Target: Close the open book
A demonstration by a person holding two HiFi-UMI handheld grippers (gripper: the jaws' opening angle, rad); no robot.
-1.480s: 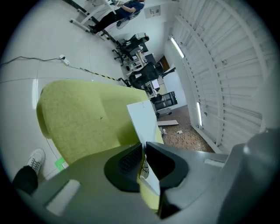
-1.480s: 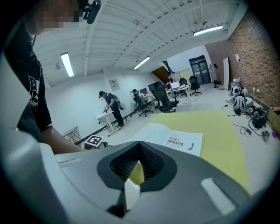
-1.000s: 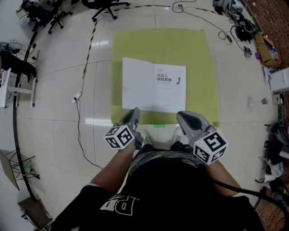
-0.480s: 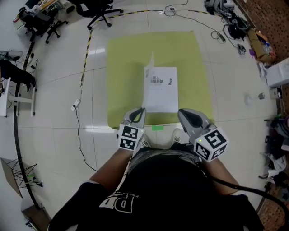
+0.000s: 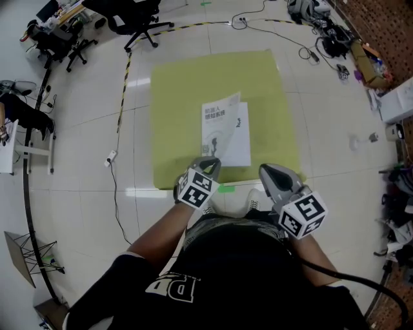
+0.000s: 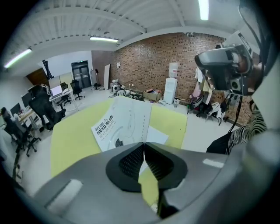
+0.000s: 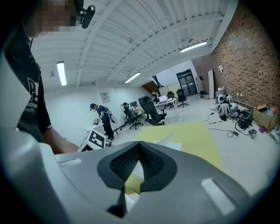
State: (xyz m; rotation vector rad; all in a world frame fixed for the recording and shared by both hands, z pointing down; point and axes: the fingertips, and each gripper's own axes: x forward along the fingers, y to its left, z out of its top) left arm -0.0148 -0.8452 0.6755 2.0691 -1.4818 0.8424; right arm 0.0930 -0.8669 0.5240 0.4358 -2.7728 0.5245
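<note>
Head view: the book (image 5: 226, 132) is lying on the yellow mat (image 5: 174, 97). Spread flat a second ago, its cover is now swinging over, nearly closing. The left gripper (image 5: 209, 163) and right gripper (image 5: 271, 174) are hovering near its front edge, jaws pressed together and seemingly empty.

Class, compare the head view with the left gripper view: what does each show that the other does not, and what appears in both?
Only the head view: the left gripper's marker cube, the right gripper and a power strip on the floor. Only the left gripper view: the brick wall and ceiling lights. Both: the book, its cover partly raised, on the yellow mat.
</note>
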